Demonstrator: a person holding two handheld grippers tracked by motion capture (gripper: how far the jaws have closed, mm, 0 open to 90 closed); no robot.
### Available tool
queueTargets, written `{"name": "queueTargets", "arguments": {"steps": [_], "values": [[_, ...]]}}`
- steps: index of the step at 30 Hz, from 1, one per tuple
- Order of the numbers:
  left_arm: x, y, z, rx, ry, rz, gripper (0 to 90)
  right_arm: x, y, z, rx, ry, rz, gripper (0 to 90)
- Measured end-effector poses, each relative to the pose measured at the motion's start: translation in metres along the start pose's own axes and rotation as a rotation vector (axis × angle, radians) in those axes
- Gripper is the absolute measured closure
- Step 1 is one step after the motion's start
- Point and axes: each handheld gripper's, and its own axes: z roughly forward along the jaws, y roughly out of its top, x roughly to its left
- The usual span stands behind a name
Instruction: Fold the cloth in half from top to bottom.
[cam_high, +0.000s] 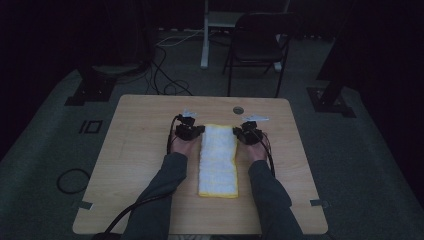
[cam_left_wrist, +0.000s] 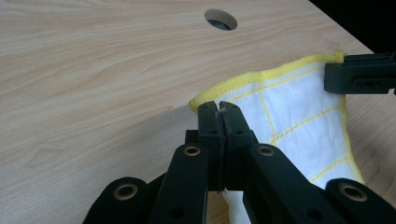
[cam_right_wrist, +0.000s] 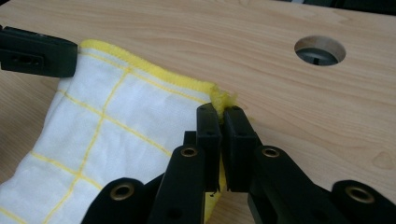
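At the left of the wooden worktop (cam_high: 140, 165) the person's left forearm in a grey sleeve (cam_high: 165, 185) reaches forward, and the left hand (cam_high: 179, 145) carries the left claw (cam_high: 198, 129). This claw is clenched on the far left corner of the cloth (cam_high: 218, 160). In the left gripper view, the left claw (cam_left_wrist: 220, 106) has its two black jaws pressed together, and a thin edge of fabric sits between them. The cloth (cam_left_wrist: 299, 116) rises a little from the worktop (cam_left_wrist: 93, 93) at this corner.

The cloth itself lies in the middle of the worktop, between the two hands. It is white with thin yellow lines in a grid and a yellow hem. It is folded into a long narrow strip that runs from the far corners toward the person. The near end rests flat on the wood.

Behind the cloth, a round hole (cam_high: 238, 109) is cut in the worktop.

At the right, the right hand (cam_high: 256, 149) carries the right claw (cam_high: 239, 132), which grasps the far right corner of the cloth. In the right gripper view, the right claw (cam_right_wrist: 220, 109) pinches the yellow hem, and a small tuft of yellow fabric stands up between the jaw tips. The cloth (cam_right_wrist: 112, 126) spreads to the left of these jaws, and the hole (cam_right_wrist: 320, 50) is beyond them on the worktop (cam_right_wrist: 303, 116).

On the dark floor beyond the worktop stands a black chair (cam_high: 257, 45).
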Motion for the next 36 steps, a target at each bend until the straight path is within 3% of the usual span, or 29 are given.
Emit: {"name": "queueTargets", "arguments": {"steps": [19, 36], "values": [[-0.014, 0.000, -0.023, -0.050, -0.029, 0.054, 89.4, 0.008, 0.002, -0.025, -0.065, 0.042, -0.045, 86.9], [-0.026, -0.019, -0.047, -0.079, -0.078, 0.080, 89.4, 0.020, -0.013, -0.053, -0.105, 0.082, -0.081, 86.9]]}}
